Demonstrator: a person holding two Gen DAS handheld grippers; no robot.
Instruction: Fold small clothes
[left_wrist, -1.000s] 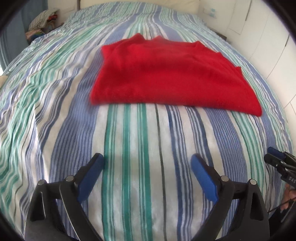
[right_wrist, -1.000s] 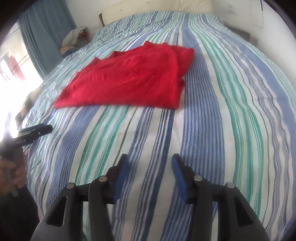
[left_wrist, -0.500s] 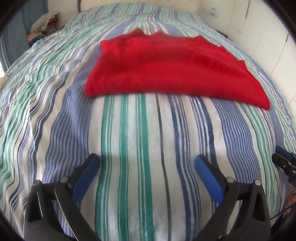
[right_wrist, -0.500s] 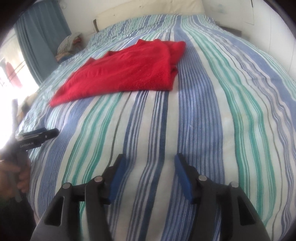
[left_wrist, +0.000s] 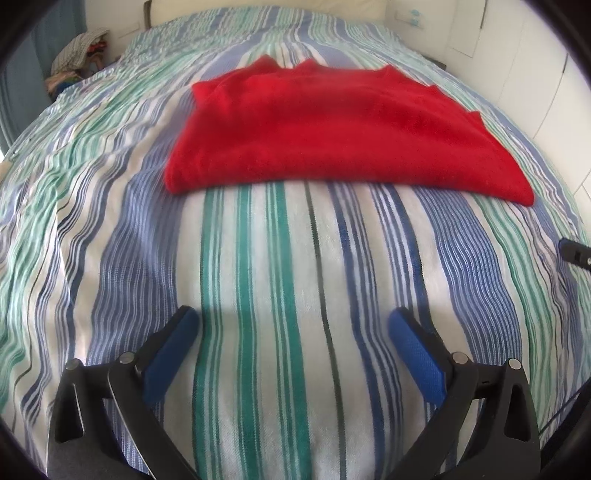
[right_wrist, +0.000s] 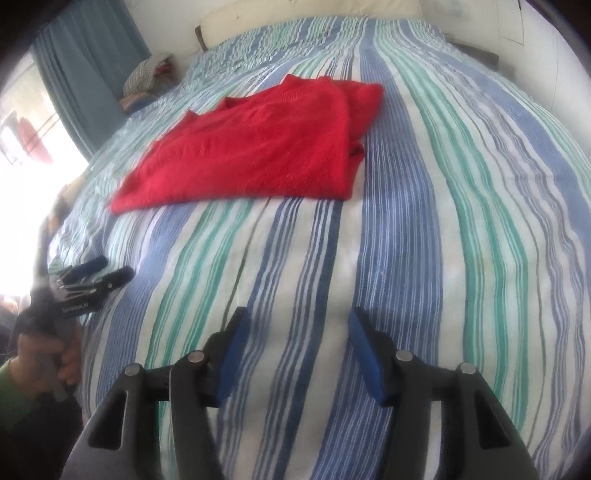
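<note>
A red knit top (left_wrist: 332, 129) lies folded flat on the striped bedspread (left_wrist: 258, 295), ahead of both grippers; it also shows in the right wrist view (right_wrist: 251, 151). My left gripper (left_wrist: 291, 325) is open and empty, over the bedspread short of the top's near edge. My right gripper (right_wrist: 295, 325) is open and empty, short of the top's near right corner. The left gripper also shows in the right wrist view (right_wrist: 99, 273), held in a hand at the left edge. The right gripper's tip shows in the left wrist view (left_wrist: 576, 253) at the right edge.
A pile of clothes (left_wrist: 79, 59) lies beside the bed at the far left, also in the right wrist view (right_wrist: 147, 74). A blue curtain (right_wrist: 88, 66) and a bright window are at the left. White cupboard doors (left_wrist: 535, 74) stand right of the bed.
Both grippers have moved forward over the bedspread toward the red top, which looks larger and nearer. The right gripper's jaws have opened wider. The top has not moved.
</note>
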